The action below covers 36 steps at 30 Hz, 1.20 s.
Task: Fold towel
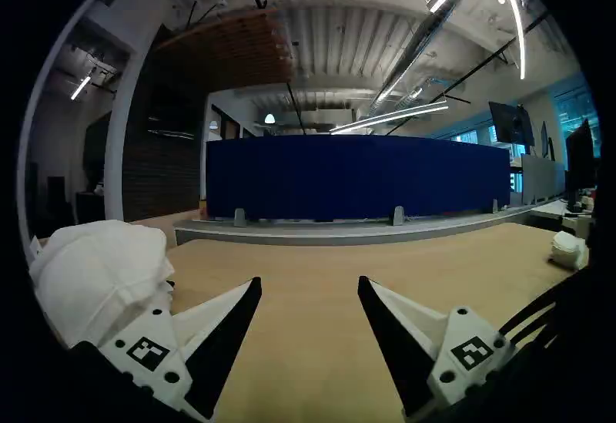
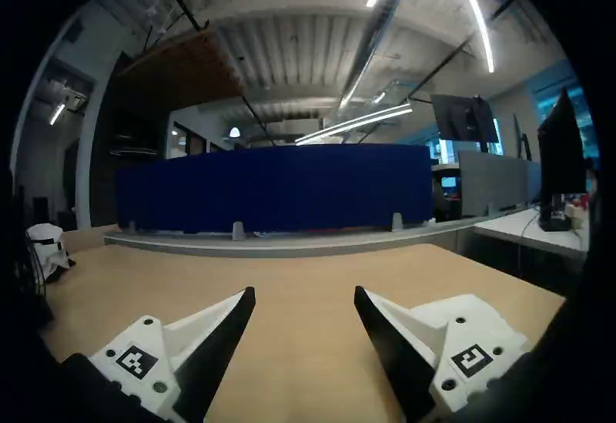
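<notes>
A pale wooden table (image 1: 323, 269) spreads across the near ground in both views, bare in its middle. Along its far edge stands a long dark blue partition (image 1: 354, 176) on a grey base with small grey feet. Beyond the table's right end, in the right gripper view, is a light grey desk (image 2: 531, 234) with a dark monitor (image 2: 558, 165) standing on it.

The towel (image 1: 96, 280) lies as a crumpled white heap at the near left of the table in the left gripper view, just beside the outer side of that gripper's left finger; whether it touches the finger cannot be told. A smaller white bundle (image 1: 568, 250) sits at the table's far right edge, and in the right gripper view another white bundle (image 2: 46, 242) lies at the far left, well apart from the fingers.

The left gripper (image 1: 309, 283) hangs low over the table with its fingers spread wide and nothing between them. The right gripper (image 2: 304, 290) is likewise wide open above bare wood, holding nothing.
</notes>
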### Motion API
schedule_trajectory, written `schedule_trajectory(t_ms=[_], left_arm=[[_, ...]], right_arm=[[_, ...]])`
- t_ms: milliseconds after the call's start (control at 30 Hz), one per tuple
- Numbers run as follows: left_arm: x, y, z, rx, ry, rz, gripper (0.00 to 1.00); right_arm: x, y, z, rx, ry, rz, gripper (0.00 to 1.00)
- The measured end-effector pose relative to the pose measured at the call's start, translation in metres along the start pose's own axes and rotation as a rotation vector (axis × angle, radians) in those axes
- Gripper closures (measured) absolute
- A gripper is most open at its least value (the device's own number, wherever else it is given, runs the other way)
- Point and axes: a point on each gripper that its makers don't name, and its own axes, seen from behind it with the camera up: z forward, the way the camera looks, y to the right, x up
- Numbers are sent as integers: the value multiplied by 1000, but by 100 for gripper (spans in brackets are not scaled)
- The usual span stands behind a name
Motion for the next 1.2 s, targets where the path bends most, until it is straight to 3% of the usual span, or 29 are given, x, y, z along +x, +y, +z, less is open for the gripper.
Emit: schedule_trajectory(t_ms=[200,1200], left_arm=[[0,0,-1,0,0,0,7],[0,1,0,0,0,0,7]], right_arm=[[-3,-6,0,13,-1,-31,0],[-2,-4,-1,0,-1,-34,0]])
